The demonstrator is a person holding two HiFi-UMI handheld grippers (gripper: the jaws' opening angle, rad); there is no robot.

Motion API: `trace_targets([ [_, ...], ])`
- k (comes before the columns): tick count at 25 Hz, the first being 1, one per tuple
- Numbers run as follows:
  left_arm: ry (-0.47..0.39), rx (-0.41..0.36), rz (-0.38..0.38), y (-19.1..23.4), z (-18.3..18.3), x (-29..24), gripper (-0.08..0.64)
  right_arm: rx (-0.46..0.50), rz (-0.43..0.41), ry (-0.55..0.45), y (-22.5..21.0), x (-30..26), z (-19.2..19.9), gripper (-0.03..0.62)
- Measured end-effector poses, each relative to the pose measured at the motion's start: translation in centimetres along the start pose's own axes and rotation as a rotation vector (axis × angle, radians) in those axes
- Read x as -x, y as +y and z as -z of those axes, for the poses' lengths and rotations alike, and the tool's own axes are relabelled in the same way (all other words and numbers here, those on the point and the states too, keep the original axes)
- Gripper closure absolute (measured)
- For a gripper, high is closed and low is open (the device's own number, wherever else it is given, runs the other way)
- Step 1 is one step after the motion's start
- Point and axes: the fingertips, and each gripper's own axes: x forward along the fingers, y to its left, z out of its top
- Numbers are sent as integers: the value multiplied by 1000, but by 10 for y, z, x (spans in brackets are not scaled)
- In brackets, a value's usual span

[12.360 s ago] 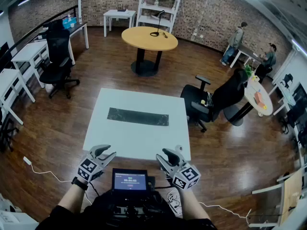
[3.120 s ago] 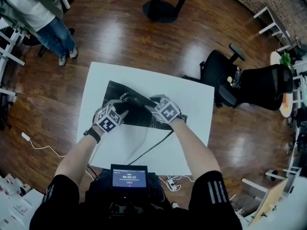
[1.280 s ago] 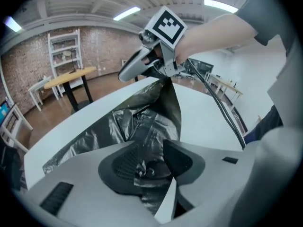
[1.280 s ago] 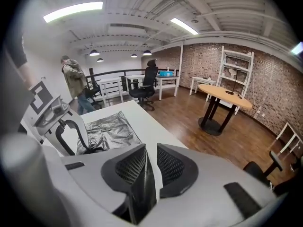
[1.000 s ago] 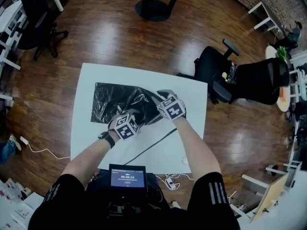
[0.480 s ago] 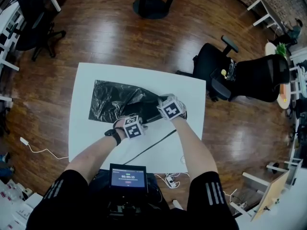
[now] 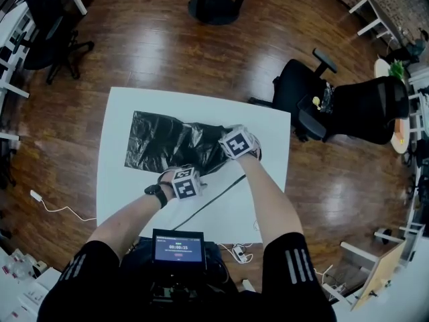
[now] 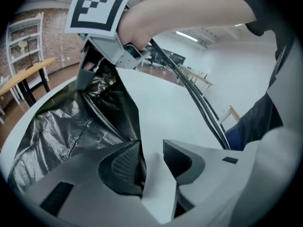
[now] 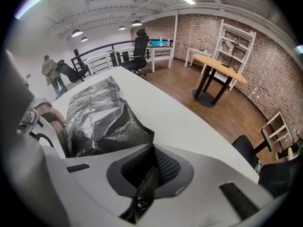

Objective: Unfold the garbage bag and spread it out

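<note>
Right hand-held gripper [image 9: 150,167] is seen with its jaws drawn together on a pinch of the black garbage bag [image 7: 171,143] — a twisted strip of film is caught between the ribbed pads [image 9: 165,167] and hangs out below them. Left hand-held gripper [image 8: 152,156] is held wide, with bare white showing between its pads. The bag's near edge is laid against the inner face of one pad, but it is not pressed by the other. In the head view this gripper is placed at the bag's near edge, about its middle, while the right one is set at the bag's right end, where the film is gathered up into it.

The bag is spread crumpled across the far half of the white tabletop [image 7: 201,210], its length run from left to right. A white margin is left beyond its far edge and past its left end; its right end is brought closer to the tabletop's right edge. Across the near half a thin dark cable [image 7: 214,202] is laid on a slant, from beneath the right forearm toward the near edge.

Round the tabletop, wooden floor [image 7: 147,52] is seen on the left and far sides. A black office chair [image 7: 348,109] is parked just off the far right corner, and the foot of a round table [image 7: 216,7] is placed well beyond the far edge.
</note>
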Motion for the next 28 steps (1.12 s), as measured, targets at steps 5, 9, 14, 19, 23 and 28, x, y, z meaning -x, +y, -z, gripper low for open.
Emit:
trace_targets([
  [5, 14, -38, -7, -3, 3, -2, 396, 73, 21, 48, 1, -15, 3, 558],
  [9, -2, -51, -39, 2, 1, 3, 396, 66, 17, 44, 2, -19, 5, 554],
  [14, -87, -56, -148, 24, -21, 29, 396, 48, 5, -28, 5, -4, 0, 526],
  [19, -144, -24, -289, 68, -28, 56, 396, 50, 21, -165, 12, 38, -24, 514],
  [23, -108, -53, -328, 95, -26, 67, 396, 27, 16, -249, 18, 69, -30, 508],
  [28, -10, -130, -331, 115, -15, 59, 396, 61, 22, -289, 24, 98, -17, 508],
])
